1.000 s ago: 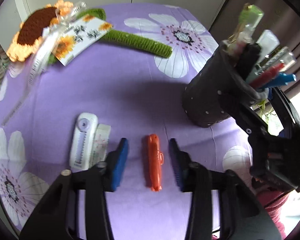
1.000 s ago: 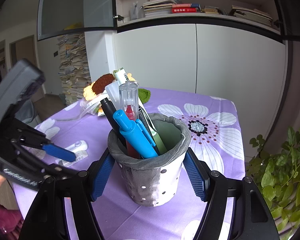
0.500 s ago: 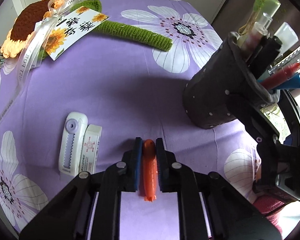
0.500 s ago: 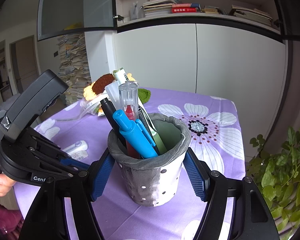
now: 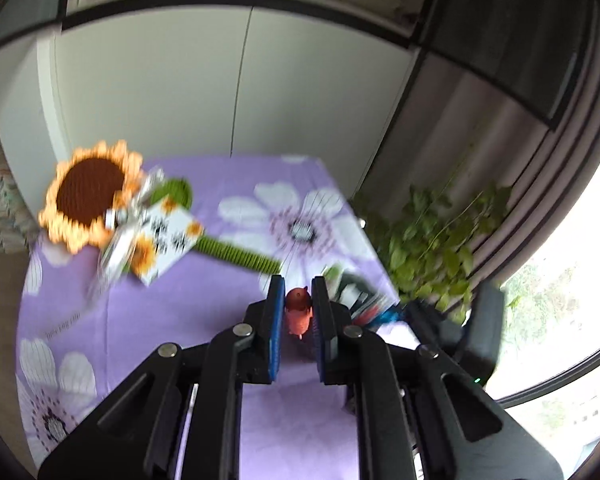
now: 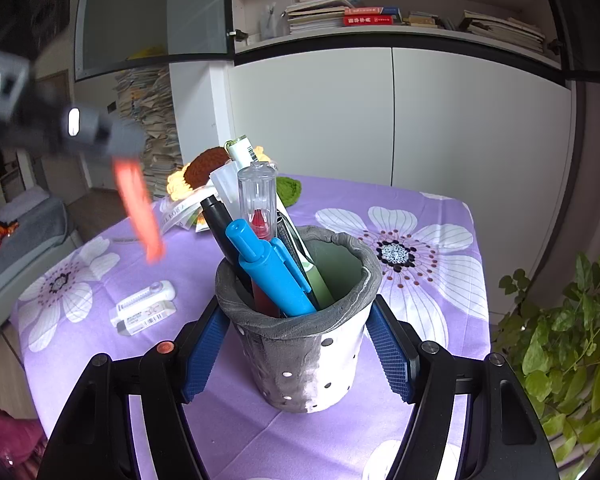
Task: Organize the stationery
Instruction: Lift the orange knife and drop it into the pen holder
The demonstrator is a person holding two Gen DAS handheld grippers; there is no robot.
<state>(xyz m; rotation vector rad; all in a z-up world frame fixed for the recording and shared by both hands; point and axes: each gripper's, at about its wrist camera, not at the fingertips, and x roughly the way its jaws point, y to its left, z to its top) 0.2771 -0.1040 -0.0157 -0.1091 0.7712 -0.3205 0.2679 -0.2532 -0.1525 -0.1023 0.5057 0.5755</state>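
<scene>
My left gripper [image 5: 296, 300] is shut on an orange utility knife [image 5: 298, 312] and holds it in the air above the purple flowered tablecloth [image 5: 188, 320]. In the right wrist view the knife [image 6: 138, 208] hangs blurred from that gripper [image 6: 120, 148], up and left of the holder. My right gripper [image 6: 296, 344] has its blue pads on both sides of a grey pen holder [image 6: 300, 340] full of pens, among them a blue marker [image 6: 272, 268]. A white correction tape [image 6: 148, 292] and an eraser [image 6: 144, 318] lie on the cloth left of the holder.
A crochet sunflower [image 5: 92, 196] with a green stem and a card lies at the table's far left. A leafy plant [image 6: 560, 336] stands off the right edge. White cabinets and bookshelves [image 6: 380, 16] are behind the table.
My left gripper closed on the orange knife, lifted it off the cloth and tilted up, swinging toward the holder. The right gripper and holder stayed still.
</scene>
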